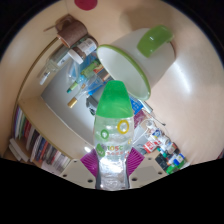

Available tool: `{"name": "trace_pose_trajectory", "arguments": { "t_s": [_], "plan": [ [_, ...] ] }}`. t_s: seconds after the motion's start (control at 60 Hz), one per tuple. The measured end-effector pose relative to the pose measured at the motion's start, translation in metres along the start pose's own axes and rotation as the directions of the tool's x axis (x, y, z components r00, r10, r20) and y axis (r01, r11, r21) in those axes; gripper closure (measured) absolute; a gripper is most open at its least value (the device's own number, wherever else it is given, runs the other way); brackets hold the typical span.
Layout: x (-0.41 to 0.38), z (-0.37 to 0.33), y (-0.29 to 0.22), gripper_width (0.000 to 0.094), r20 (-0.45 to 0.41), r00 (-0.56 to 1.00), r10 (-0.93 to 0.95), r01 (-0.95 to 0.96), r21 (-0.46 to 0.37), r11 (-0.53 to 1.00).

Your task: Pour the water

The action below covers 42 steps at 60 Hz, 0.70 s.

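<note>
Clear water bottle (113, 135) with green cap held upright between the fingers — grip itself hidden low down, so closure cannot be told. Just beyond the cap, white pitcher (135, 58) with green lid — mouth side-on, above and ahead of the bottle's long axis.

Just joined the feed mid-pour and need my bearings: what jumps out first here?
A clear bottle with a green cap stands upright right ahead, filling the middle of the view. Beyond it a white pitcher with a green lid is tipped on its side, its open mouth towards the bottle. Coloured clutter lies on the table beside the bottle. The fingers are not visible.
</note>
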<state>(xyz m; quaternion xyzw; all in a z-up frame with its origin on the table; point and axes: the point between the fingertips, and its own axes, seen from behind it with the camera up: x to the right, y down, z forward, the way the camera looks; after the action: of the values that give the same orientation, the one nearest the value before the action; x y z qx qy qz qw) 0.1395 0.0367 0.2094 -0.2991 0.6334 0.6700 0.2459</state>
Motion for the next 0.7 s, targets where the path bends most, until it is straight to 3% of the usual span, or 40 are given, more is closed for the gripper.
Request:
{"name": "trace_pose_trajectory", "arguments": {
  "t_s": [0.167,0.267,0.367,0.433,0.567,0.617,0.7],
  "plan": [
    [0.011,-0.008,0.008,0.0611,-0.072,0.972,-0.222,0.219,-0.052,0.974],
    [-0.002,-0.017,0.021,0.0611,-0.085,0.865,-0.494,0.485,-0.103,0.868],
    [-0.033,-0.03,0.018,0.061,-0.11,0.446,-0.888,0.877,-0.146,0.458],
    [-0.086,-0.039,0.012,0.0607,-0.111,0.096,-0.989,0.99,-0.093,0.106],
    [-0.208,-0.068,-0.033,0.0603,-0.23,-0.412,-0.882,0.9,0.047,-0.432],
    [-0.231,-0.073,-0.049,0.0604,-0.307,-0.502,-0.808,0.841,0.043,-0.539],
    [-0.25,-0.091,-0.122,0.0608,-0.42,-0.587,-0.692,0.769,-0.02,-0.64]
  ]
}}
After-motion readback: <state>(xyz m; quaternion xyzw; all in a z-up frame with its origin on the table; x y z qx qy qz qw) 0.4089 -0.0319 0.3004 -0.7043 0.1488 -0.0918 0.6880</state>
